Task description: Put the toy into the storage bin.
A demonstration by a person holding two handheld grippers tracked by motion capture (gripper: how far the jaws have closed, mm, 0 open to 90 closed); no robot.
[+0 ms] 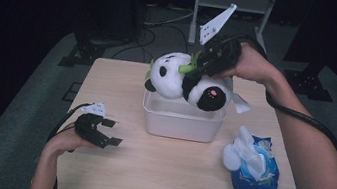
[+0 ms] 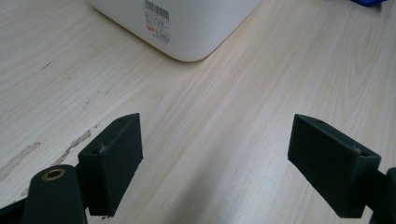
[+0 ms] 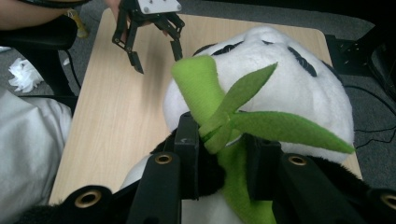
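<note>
A black-and-white panda plush (image 1: 174,77) with green bamboo leaves hangs tilted over the white tub (image 1: 180,122) at the middle of the table. My right gripper (image 1: 196,67) is shut on it from the far right. In the right gripper view its jaws (image 3: 222,140) pinch the panda (image 3: 289,79) at the black fur and green stalk (image 3: 233,186) below the leaves. My left gripper (image 1: 113,132) rests low at the table's left front, open with nothing between its fingers. In its own view the jaws (image 2: 217,163) stand wide over bare wood, facing the tub (image 2: 187,28).
A blue pack of wipes (image 1: 258,171) with white tissue (image 1: 241,151) pulled out lies at the right front. The wooden table (image 1: 169,175) has bare room at the front and left. A metal frame (image 1: 230,2) and cables stand on the floor beyond.
</note>
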